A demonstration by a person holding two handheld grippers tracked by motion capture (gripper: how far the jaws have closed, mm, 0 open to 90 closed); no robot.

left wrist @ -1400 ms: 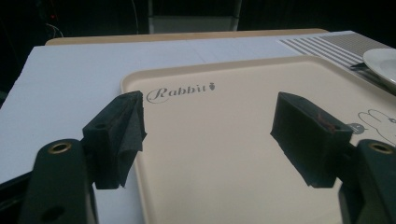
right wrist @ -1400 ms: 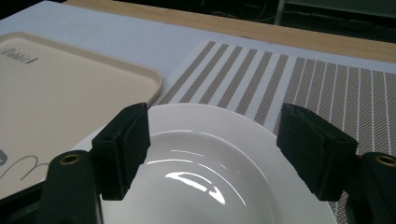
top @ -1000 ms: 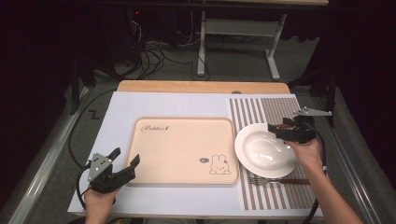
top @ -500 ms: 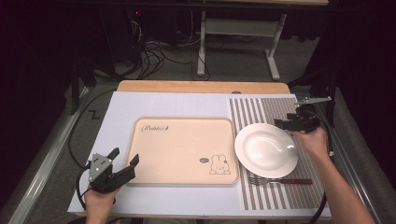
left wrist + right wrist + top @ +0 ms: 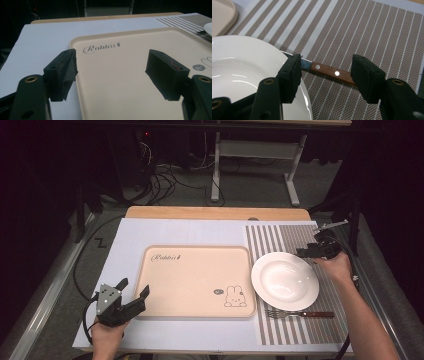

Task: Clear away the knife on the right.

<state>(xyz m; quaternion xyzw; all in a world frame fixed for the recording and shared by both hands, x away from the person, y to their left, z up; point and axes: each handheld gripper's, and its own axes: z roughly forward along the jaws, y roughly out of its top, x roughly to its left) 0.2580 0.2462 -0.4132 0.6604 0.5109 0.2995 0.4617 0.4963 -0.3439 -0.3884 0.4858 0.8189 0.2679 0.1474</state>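
- Risk: the knife (image 5: 329,72) lies with its blade tucked under the rim of the white plate (image 5: 285,281). In my judgement, a straight lift could tip or drag the plate across the striped placemat (image 5: 300,240).
- Risk: one jaw of the right gripper (image 5: 325,80) hangs over the plate rim. If the jaws close there, that jaw may land on the rim instead of the handle.
- Right gripper: jaws partly apart and have just been closing; the handle lies below and between them, not yet pinched.
- Left gripper (image 5: 131,301): jaws released, holding nothing, hovering at the near left corner of the beige tray (image 5: 195,270).
- Knife: wooden handle with two metal rivets, steel blade, flat on the placemat at the plate's far right edge.
- Fork (image 5: 300,313): lies on the placemat just near of the plate, untouched.
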